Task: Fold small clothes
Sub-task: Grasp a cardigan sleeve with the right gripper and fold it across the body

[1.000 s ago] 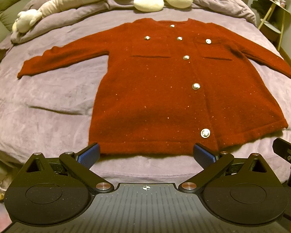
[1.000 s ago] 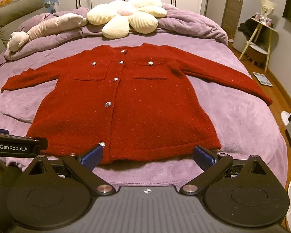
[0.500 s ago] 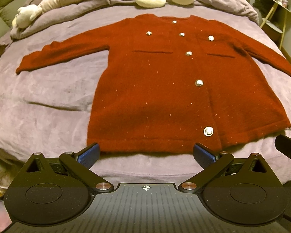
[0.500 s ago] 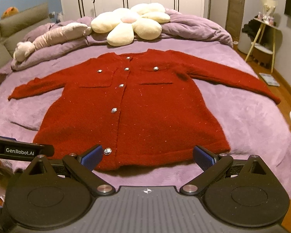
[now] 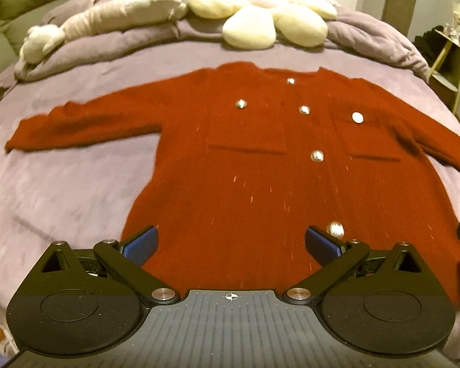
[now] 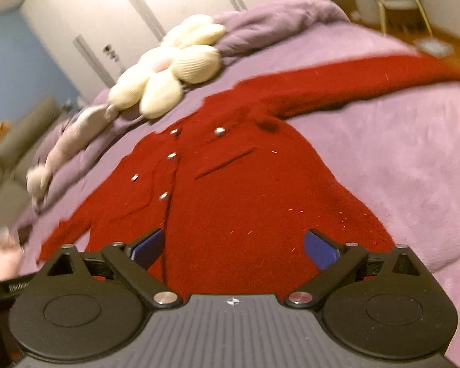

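Cardigan lies flat on the bed, hem toward both grippers, long axis running straight ahead. Left gripper and right gripper both spread, empty, equally near, above the hem.

Left gripper and right gripper both splayed wide over red cardigan hem, nothing between fingers. Bare purple bedspread open on both sides of the body and under the sleeves. Flower pillow and bunched duvet block far edge beyond collar.
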Motion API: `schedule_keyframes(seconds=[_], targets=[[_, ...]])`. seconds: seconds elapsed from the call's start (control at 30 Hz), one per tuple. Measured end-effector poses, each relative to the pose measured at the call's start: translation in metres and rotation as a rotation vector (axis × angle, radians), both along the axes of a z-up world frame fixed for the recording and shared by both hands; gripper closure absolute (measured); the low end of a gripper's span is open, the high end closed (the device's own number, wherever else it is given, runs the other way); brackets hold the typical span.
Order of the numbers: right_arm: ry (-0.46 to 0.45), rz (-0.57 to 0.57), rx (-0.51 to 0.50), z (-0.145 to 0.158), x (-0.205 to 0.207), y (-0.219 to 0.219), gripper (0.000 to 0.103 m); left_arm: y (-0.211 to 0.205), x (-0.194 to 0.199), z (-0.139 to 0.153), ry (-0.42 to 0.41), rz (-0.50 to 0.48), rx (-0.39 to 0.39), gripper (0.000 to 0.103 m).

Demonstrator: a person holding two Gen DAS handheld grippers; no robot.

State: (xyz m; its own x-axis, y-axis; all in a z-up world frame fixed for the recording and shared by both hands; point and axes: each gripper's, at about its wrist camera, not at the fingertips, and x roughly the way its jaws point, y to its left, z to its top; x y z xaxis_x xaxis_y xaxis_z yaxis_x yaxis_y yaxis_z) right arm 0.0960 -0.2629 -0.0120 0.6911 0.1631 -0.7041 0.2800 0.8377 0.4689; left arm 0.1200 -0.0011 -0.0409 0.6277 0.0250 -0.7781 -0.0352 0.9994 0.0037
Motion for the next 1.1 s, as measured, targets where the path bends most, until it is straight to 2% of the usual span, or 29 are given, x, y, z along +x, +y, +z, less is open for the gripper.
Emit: schedule_keyframes(seconds=[0.07, 0.13, 0.17, 0.23, 0.27, 0.33, 0.43, 0.47, 0.5, 0.63, 0.77, 0.87, 0.97, 1.0, 1.03, 1.1], targets=[[0.045, -0.022, 0.052, -0.022, 0.009, -0.013, 0.027, -0.005, 0.013, -0.014, 0.008, -0.012, 0.023, 0.0], [0.104, -0.021, 0.08, -0.041, 0.013, -0.021, 0.047, -0.008, 0.025, -0.029, 0.075, -0.019, 0.037, 0.0], [0.116, -0.011, 0.079, -0.049, 0.012, -0.024, 0.052, -0.008, 0.029, -0.037, 0.11, -0.02, 0.032, 0.0], [0.101, 0.022, 0.07, -0.05, 0.01, -0.033, 0.079, -0.004, 0.035, -0.051, 0.17, -0.02, -0.017, 0.0], [0.075, 0.009, 0.093, -0.046, 0.01, -0.047, 0.082, 0.001, 0.036, -0.057, 0.191, -0.009, -0.056, 0.0], [-0.002, -0.103, 0.142, -0.036, 0.007, -0.087, 0.082, 0.009, 0.038, -0.065, 0.204, 0.027, -0.107, 0.0], [-0.093, -0.347, 0.105, -0.026, 0.012, -0.164, 0.078, 0.008, 0.04, -0.071, 0.206, 0.038, -0.102, 0.0], [-0.116, -0.413, 0.101, -0.027, 0.015, -0.19, 0.077, 0.004, 0.041, -0.072, 0.21, 0.038, -0.078, 0.0], [-0.121, -0.482, 0.127, -0.033, 0.019, -0.216, 0.072, 0.0, 0.042, -0.073, 0.213, 0.036, -0.058, 0.0], [-0.126, -0.678, 0.277, -0.064, 0.03, -0.282, 0.071, -0.008, 0.043, -0.074, 0.193, 0.03, -0.029, 0.0], [-0.127, -0.764, 0.337, -0.087, 0.042, -0.302, 0.072, -0.001, 0.04, -0.075, 0.143, 0.003, -0.043, 0.0], [-0.118, -0.809, 0.38, -0.105, 0.047, -0.309, 0.083, 0.001, 0.038, -0.071, 0.133, -0.019, -0.041, 0.0], [-0.145, -0.842, 0.427, -0.11, 0.045, -0.309, 0.083, 0.004, 0.038, -0.065, 0.117, -0.027, -0.06, 0.0], [-0.163, -0.85, 0.433, -0.107, 0.039, -0.31, 0.083, 0.007, 0.038, -0.063, 0.108, -0.022, -0.076, 0.0], [-0.151, -0.853, 0.423, -0.109, 0.042, -0.311, 0.089, 0.01, 0.037, -0.061, 0.102, -0.018, -0.093, 0.0], [-0.122, -0.849, 0.382, -0.106, 0.051, -0.31, 0.091, 0.015, 0.039, -0.055, 0.088, -0.012, -0.127, 0.0]])
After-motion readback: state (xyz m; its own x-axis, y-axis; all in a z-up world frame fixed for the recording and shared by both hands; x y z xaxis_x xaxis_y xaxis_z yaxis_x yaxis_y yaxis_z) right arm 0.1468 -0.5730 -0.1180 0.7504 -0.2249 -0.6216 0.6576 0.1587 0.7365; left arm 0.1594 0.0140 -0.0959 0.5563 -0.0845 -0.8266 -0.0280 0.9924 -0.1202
